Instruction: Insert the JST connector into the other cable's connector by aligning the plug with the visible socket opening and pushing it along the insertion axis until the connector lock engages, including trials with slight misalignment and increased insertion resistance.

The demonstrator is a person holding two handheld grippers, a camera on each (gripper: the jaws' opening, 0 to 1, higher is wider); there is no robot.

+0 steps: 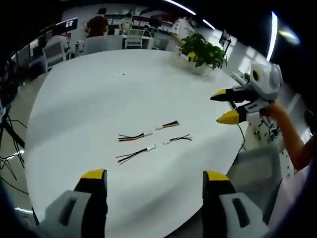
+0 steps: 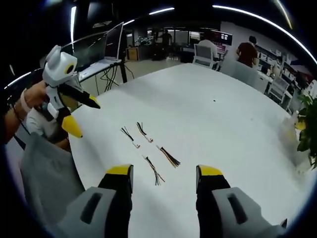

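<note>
on white table (image 1: pixel 99 99), four loose cables (image 1: pixel 148 136)

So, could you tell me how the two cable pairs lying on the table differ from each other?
In the left gripper view, the farther pair has thicker, brighter bundles with yellow and red wires, while the nearer pair looks thinner and mostly dark. The farther pair's white connectors lie close, end to end; the nearer pair's show a slightly wider gap. Both lie unmated on the white table, untouched by either gripper.
</note>
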